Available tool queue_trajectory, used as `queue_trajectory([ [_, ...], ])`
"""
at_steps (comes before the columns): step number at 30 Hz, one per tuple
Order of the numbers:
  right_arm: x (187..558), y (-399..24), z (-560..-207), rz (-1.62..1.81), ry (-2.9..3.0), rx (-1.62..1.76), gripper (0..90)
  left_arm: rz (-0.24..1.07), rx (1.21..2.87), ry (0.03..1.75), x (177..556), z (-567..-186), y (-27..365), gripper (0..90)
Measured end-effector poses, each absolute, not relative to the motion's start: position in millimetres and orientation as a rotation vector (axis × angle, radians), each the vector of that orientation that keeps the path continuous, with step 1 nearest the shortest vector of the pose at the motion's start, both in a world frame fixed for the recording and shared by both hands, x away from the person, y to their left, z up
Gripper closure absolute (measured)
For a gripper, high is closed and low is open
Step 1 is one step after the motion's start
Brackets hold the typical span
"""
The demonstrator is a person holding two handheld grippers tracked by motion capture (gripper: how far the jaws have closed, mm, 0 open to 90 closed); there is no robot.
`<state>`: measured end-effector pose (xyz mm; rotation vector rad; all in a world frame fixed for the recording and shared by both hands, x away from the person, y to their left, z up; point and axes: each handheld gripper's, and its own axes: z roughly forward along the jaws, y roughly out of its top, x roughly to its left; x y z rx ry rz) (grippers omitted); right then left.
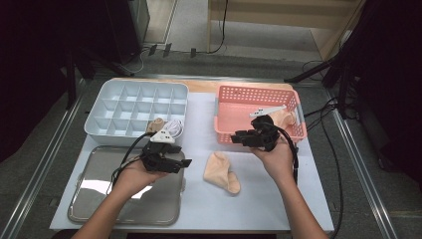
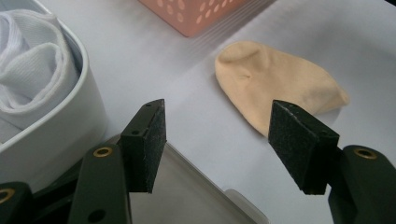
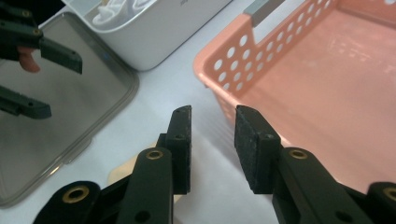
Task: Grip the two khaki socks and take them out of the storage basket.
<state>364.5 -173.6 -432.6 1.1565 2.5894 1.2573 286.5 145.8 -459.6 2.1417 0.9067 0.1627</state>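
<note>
Our job: We think we are sorting socks from the pink basket (image 1: pixel 259 94) into the white box with little rooms (image 1: pixel 137 107).
The sock: The tan sock (image 1: pixel 222 172) lies flat on the white table (image 1: pixel 199 199), between our two hands and near the front of the basket. It touches no tool.
Left gripper (image 1: pixel 171 163): Its jaws are spread wide with nothing in them. It hangs over the corner of the shiny tray (image 1: pixel 99 199), and in the left gripper view we see the sock (image 2: pixel 275 86) ahead of it.
Right gripper (image 1: pixel 242 137): Its jaws are partly apart and we see nothing between them. It sits by the front wall of the basket (image 3: pixel 224 70).
What could go wrong, one: If we pinch just the thin edge of the sock, it may slip out when we lift, because it is soft and floppy.
What could go wrong, two: If we push down too flat, the pads may scrape the table and only slide the sock along.
What could go wrong, three: The right gripper is close to the basket wall, so a quick move may bump the basket and shove it.
What could go wrong, four: Some corner rooms of the box already hold a rolled white sock (image 2: pixel 32 79), so we may drop ours on top of it.
Hard to see, one: Our right hand (image 1: pixel 276 157) covers part of the basket, so we cannot tell well what the tan thing (image 1: pixel 284 117) in it is.
Hard to see, two: A white thing (image 1: pixel 266 111) lies in the basket, too small for us to name.
Hard to see, three: In the right gripper view the sock (image 3: pixel 122 173) is mostly hidden behind the jaws.
</note>
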Motion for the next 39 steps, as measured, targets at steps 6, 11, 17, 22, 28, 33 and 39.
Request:
queue_trajectory([
  [6,375.5,-180.8,-425.1,1.249,2.555,1.171,61.6,0.164,2.143,0.906,286.4,-459.6,146.0,38.1],
  [11,385.6,-189.0,-419.0,1.233,2.519,1.198,54.8,0.166,2.134,0.920,287.1,-459.3,148.8,38.1],
  [17,398.4,-203.6,-416.2,1.201,2.482,1.231,51.1,0.166,2.134,0.916,287.3,-459.3,148.6,38.1],
  [22,409.8,-221.0,-414.4,1.187,2.444,1.283,50.0,0.163,2.136,0.915,287.8,-459.5,148.4,38.1],
  [28,420.6,-236.7,-412.2,1.161,2.396,1.320,49.9,0.164,2.133,0.916,287.8,-459.3,148.7,38.1],
  [33,427.6,-246.1,-414.2,1.154,2.369,1.353,49.0,0.165,2.134,0.913,287.8,-459.5,148.4,38.1],
  [39,436.2,-256.4,-423.0,1.092,2.339,1.390,49.0,0.164,2.132,0.910,287.2,-459.7,147.3,38.1],
])
